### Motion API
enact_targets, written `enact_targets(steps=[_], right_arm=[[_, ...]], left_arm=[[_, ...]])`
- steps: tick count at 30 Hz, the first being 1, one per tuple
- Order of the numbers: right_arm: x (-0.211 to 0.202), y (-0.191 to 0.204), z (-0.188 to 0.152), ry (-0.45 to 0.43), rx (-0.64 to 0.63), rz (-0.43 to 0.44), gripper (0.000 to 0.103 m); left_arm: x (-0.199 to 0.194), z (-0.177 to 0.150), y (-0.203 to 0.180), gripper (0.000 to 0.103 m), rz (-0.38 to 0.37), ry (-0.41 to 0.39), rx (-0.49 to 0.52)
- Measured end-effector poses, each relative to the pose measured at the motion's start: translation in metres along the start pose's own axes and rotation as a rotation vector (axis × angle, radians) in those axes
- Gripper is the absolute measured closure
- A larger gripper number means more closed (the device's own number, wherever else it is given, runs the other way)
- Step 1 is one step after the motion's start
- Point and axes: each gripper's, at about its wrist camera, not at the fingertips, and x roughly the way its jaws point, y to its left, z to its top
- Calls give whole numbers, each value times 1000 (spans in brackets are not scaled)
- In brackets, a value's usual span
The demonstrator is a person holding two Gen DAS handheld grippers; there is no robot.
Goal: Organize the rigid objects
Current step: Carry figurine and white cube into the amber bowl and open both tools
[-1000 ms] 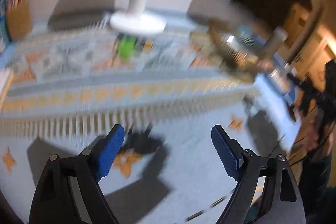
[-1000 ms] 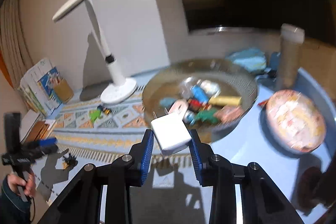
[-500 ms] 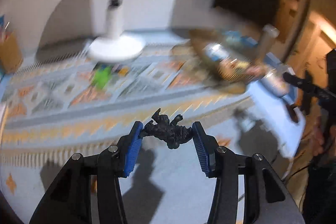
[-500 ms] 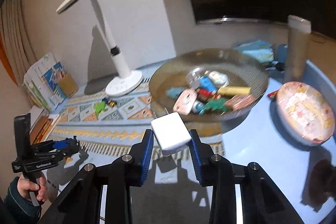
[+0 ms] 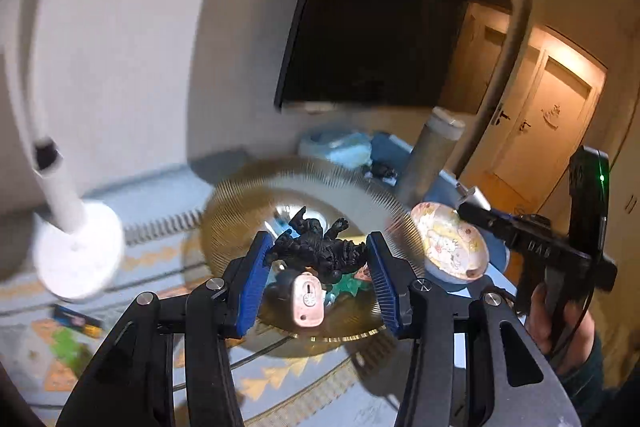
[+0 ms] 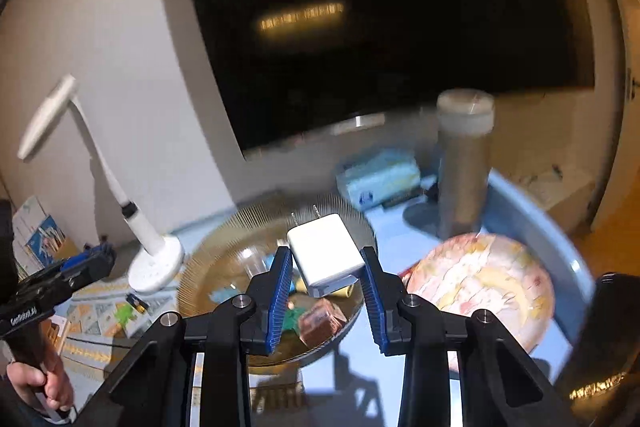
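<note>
Amber ribbed glass bowl [image 5: 240, 211] on the table already holds several small items, so sorting looks well underway. Above that bowl, the left gripper [image 5: 316, 259] has its jaws clamped on a black spiky plastic toy figure [image 5: 318, 247], and the right gripper [image 6: 325, 277] grips a white plastic plug-in charger block [image 6: 324, 253]; neither is dropped yet. Left of the bowl, beside the white desk lamp's base [image 6: 156, 267], a green toy [image 6: 124, 314] and a small dark battery-like piece [image 6: 137, 303] lie uncollected.
</note>
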Motion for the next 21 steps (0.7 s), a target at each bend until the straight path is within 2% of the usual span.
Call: enact_targets(steps=[4,6,7,8,9,10,12,18,21], right_arm=[[42,-4,-1,70,-13,-51,70],[56,-9,2,87,-1,-54,70],[63,-11,4,98,13,-50,68],[68,-14,6,104,29,-42,62],[69,-16,7,103,43,-34,58],[68,-17,8,98,55,-26,53],[59,-18,9,78,70,-6,52],[23,-1,3,55,47,35,50],[4,18,-1,40,27,71,42]], left_arm=[[46,-6,8,57,-23,73,-29],[54,-6,7,54,-19,70,-36],[57,-4,8,36,-11,65,-44],[57,-3,10,18,-3,65,-59],[54,-2,13,15,-3,57,-84],[47,-3,17,15,-26,31,-106],[30,-3,24,15,-55,15,-127],[-26,-8,40,15,-57,-12,-174],[-65,-15,42,14,-22,-51,-160]])
